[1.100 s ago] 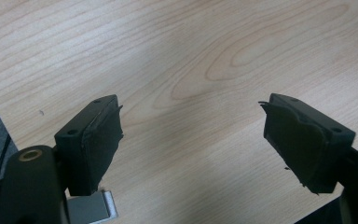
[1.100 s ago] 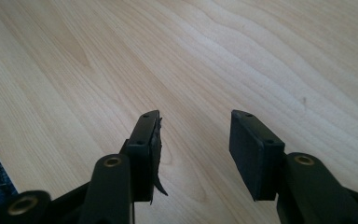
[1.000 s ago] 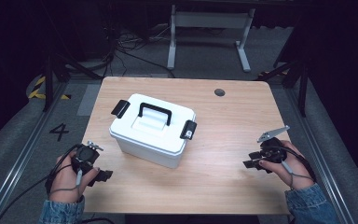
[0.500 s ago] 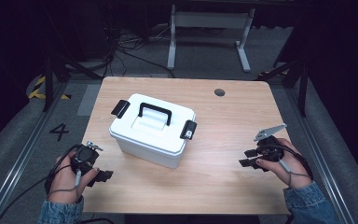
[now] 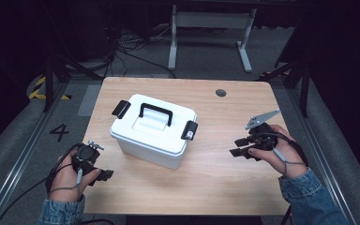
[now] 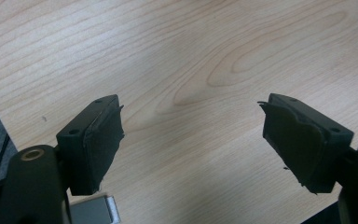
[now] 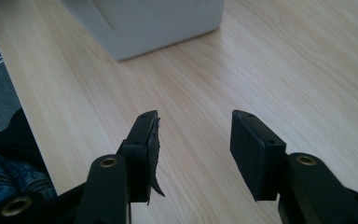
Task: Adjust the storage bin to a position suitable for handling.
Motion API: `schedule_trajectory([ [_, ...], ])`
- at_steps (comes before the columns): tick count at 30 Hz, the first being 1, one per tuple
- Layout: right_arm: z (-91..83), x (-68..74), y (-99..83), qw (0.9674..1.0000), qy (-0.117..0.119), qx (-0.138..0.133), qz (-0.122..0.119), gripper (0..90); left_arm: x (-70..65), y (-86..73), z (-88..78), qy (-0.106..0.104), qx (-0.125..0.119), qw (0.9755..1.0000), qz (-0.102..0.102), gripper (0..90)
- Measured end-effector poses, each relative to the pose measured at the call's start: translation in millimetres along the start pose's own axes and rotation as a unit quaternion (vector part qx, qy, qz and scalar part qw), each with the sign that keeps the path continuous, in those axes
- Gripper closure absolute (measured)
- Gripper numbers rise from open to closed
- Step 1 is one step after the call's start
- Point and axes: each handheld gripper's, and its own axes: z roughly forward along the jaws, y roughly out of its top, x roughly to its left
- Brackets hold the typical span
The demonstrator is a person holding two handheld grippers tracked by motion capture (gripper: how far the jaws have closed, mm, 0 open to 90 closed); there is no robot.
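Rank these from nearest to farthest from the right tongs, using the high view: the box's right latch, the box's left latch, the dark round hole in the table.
1. Right latch, on the box end facing the right tongs.
2. Round hole, near the table's far edge.
3. Left latch, on the box's far-left end.

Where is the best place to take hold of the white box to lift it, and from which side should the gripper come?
Probably the black handle on the lid of the white box, taken from above: it arches clear of the lid, leaving room for fingers under the bar.
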Motion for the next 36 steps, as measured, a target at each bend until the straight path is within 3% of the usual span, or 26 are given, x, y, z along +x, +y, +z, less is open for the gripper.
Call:
schedule_trajectory([
  [16,1.5,17.4,75.3,0.9988,0.031,-0.008,-0.036,52.7,1.4,0.3,-3.4,-0.016,-0.009,0.9998,0.005,20.1],
  [24,7.9,21.2,107.2,0.9980,0.022,0.000,-0.059,52.7,4.3,-1.0,-2.6,-0.021,-0.008,0.9997,0.004,20.1],
  [32,23.5,29.5,138.9,0.9962,0.038,-0.014,-0.077,52.1,6.0,1.5,-2.5,-0.023,-0.015,0.9996,0.008,20.1],
  [36,39.8,34.3,158.5,0.9952,0.047,-0.018,-0.084,51.8,6.7,2.1,-3.0,-0.029,-0.015,0.9994,0.011,19.9],
])
